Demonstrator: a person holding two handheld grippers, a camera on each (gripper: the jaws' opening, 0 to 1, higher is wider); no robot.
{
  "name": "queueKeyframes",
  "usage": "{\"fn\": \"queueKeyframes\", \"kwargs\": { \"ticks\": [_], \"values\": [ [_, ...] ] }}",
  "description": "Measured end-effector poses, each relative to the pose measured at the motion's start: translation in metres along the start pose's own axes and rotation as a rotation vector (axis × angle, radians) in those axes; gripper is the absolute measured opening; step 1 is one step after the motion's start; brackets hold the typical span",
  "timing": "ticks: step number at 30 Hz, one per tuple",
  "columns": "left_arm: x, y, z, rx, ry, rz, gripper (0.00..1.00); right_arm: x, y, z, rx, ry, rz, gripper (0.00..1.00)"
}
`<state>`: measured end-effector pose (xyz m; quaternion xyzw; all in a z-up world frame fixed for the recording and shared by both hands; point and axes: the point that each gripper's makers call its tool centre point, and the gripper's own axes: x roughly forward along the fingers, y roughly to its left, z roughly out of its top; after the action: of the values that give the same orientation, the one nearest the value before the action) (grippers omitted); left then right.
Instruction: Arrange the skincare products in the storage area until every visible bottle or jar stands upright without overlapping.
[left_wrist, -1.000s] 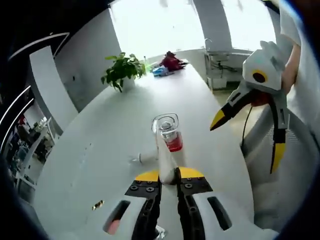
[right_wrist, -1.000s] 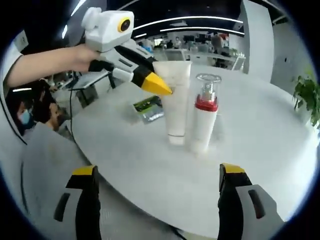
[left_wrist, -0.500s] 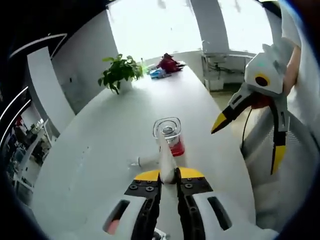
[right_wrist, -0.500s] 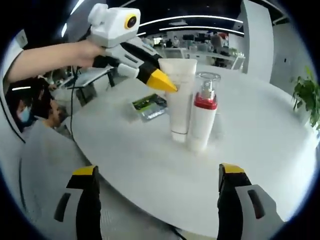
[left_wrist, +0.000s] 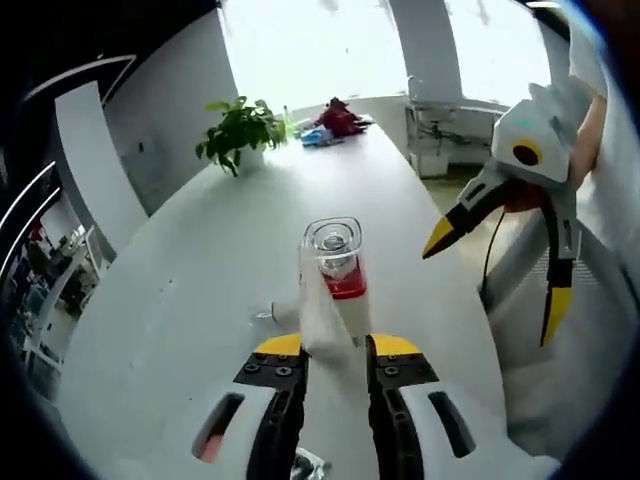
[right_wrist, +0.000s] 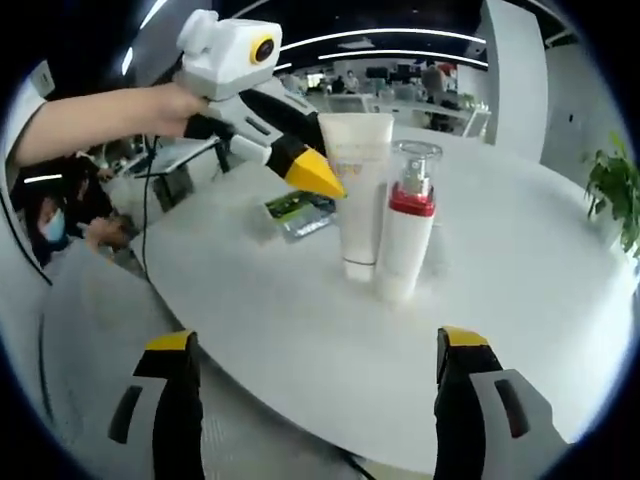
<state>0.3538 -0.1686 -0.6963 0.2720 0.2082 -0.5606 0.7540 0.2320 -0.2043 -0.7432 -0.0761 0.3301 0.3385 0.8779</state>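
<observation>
Fingers (left_wrist: 385, 352) flank upright tube (right_wrist: 358, 195), cap down.

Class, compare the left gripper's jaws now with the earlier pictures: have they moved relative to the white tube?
Yes. The left gripper was clamped on the white tube; now its jaws have spread and stand apart from it, while the tube stands upright on the table beside the red-collared pump bottle.

You are working in an open-plan office: long white table (left_wrist: 200, 290), potted plant (left_wrist: 236, 130) by bright windows (left_wrist: 300, 45), rows of desks (right_wrist: 400, 100) under ceiling strip lights (right_wrist: 400, 40).
</observation>
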Motion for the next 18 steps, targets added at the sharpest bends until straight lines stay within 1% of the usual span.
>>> {"fn": "queueKeyframes", "kwargs": {
  "ticks": [4,5,8,9,12,15,18],
  "values": [
    [0.004,0.005,-0.001,-0.055,-0.015,-0.007,0.19,0.0,0.0,0.0,0.0,0.002,0.001,0.98],
    [0.006,0.0,-0.003,-0.067,-0.01,-0.025,0.19,0.0,0.0,0.0,0.001,0.002,0.0,0.98],
    [0.009,-0.006,-0.007,-0.087,0.002,-0.04,0.2,0.0,0.0,-0.001,0.001,0.004,0.0,0.97],
    [0.01,-0.007,-0.009,-0.105,-0.001,-0.055,0.2,0.0,0.0,-0.001,0.003,0.003,0.0,0.97],
    [0.011,-0.01,-0.008,-0.122,-0.009,-0.07,0.2,0.0,-0.001,-0.001,0.003,0.003,0.0,0.97],
    [0.01,-0.01,-0.008,-0.136,-0.013,-0.069,0.2,0.0,-0.001,-0.001,0.003,0.005,0.0,0.97],
    [0.009,-0.005,-0.011,-0.175,-0.023,-0.065,0.2,0.0,0.0,-0.001,0.002,0.006,0.001,0.97]
  ]
}}
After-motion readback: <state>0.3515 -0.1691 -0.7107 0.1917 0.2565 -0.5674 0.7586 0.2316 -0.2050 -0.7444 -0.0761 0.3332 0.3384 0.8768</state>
